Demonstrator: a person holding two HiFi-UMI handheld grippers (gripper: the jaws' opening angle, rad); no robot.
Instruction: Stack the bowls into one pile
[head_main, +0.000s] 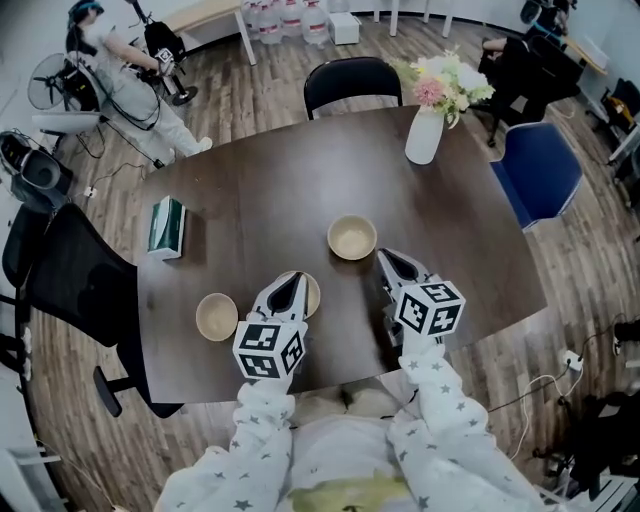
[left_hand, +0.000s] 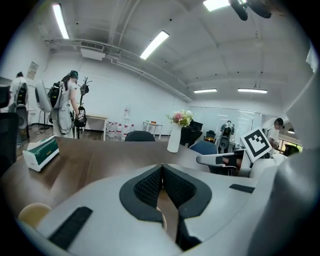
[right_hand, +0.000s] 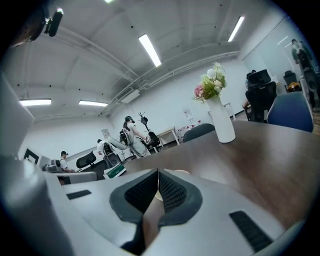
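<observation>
Far bowl (head_main: 352, 237) sitting mid-surface (head_main: 250, 180); left bowl (head_main: 217, 316) sitting near front edge; third bowl (head_main: 314, 297) lying partly under left gripper (head_main: 297, 277). Right gripper (head_main: 383, 257) hovering just beside far bowl. Both grippers clenched, grasping nothing.

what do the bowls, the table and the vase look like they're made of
Bowls: pale tan, matte, even colour. Likely wood, bamboo or plastic; cannot tell which.
Table: dark brown with faint grain streaks and a soft sheen. Wood veneer or laminate, by the look.
Vase: plain white and smooth. Probably ceramic, perhaps plastic.
</observation>
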